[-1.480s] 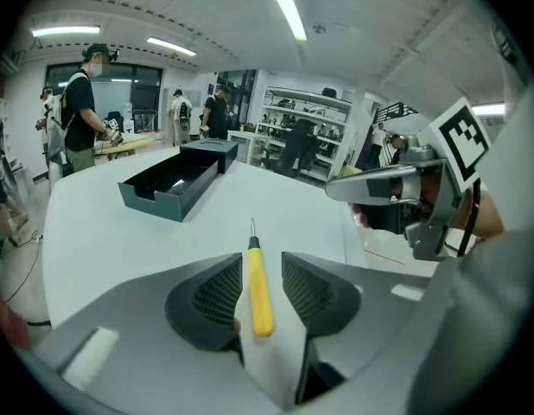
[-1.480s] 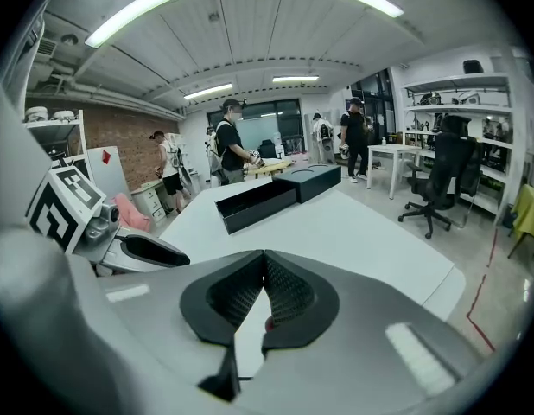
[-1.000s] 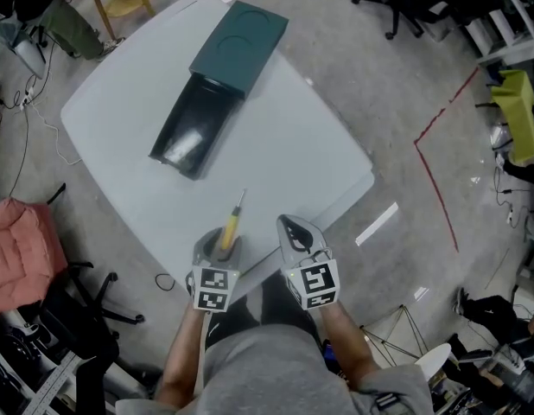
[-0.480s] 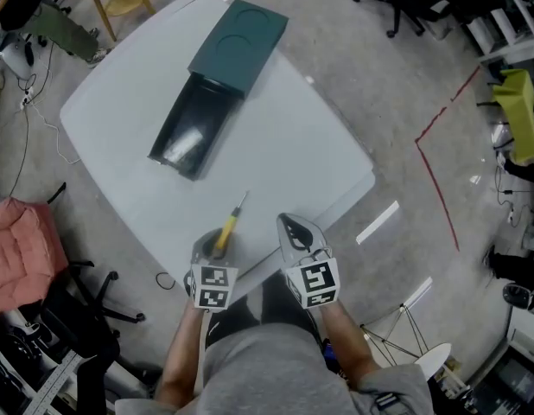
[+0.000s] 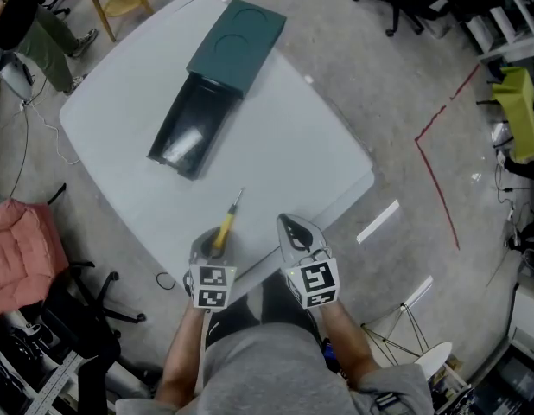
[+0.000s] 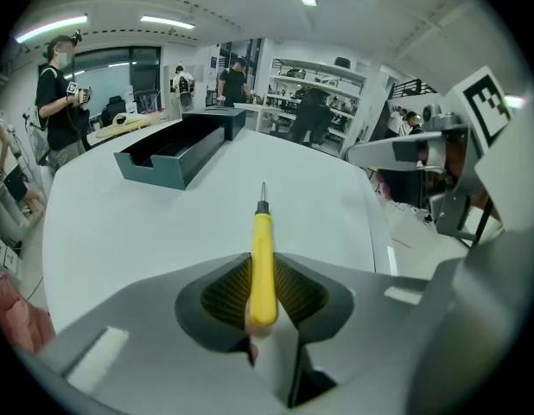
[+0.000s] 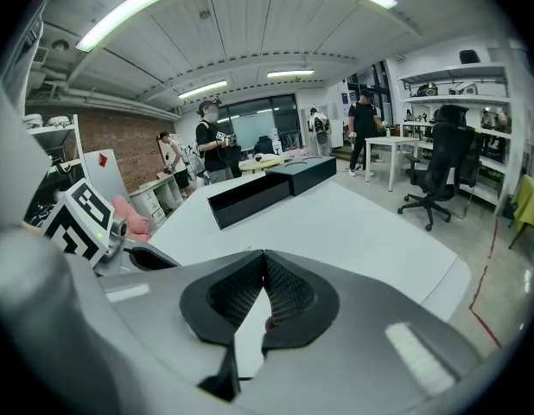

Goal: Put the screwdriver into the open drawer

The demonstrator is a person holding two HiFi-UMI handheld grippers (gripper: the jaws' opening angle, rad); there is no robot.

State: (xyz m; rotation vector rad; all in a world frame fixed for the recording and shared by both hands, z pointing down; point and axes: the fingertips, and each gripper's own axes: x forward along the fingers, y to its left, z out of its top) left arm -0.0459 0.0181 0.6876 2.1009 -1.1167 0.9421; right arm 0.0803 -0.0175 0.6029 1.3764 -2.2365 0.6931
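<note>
Closing on yellow screwdriver (image 6: 262, 258) handle: left tongs (image 5: 217, 240), pads against it. Shaft tip aimed toward open drawer (image 5: 187, 137), well short of it, above near edge of bench (image 5: 284, 145). Pressed together with nothing between: right tongs (image 7: 263, 259), well apart from drawer. Drawer pulled out of green cabinet (image 5: 239, 43).

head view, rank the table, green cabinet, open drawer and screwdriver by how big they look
1. table
2. green cabinet and open drawer: they look about alike, so no ranking between them
3. screwdriver
</note>
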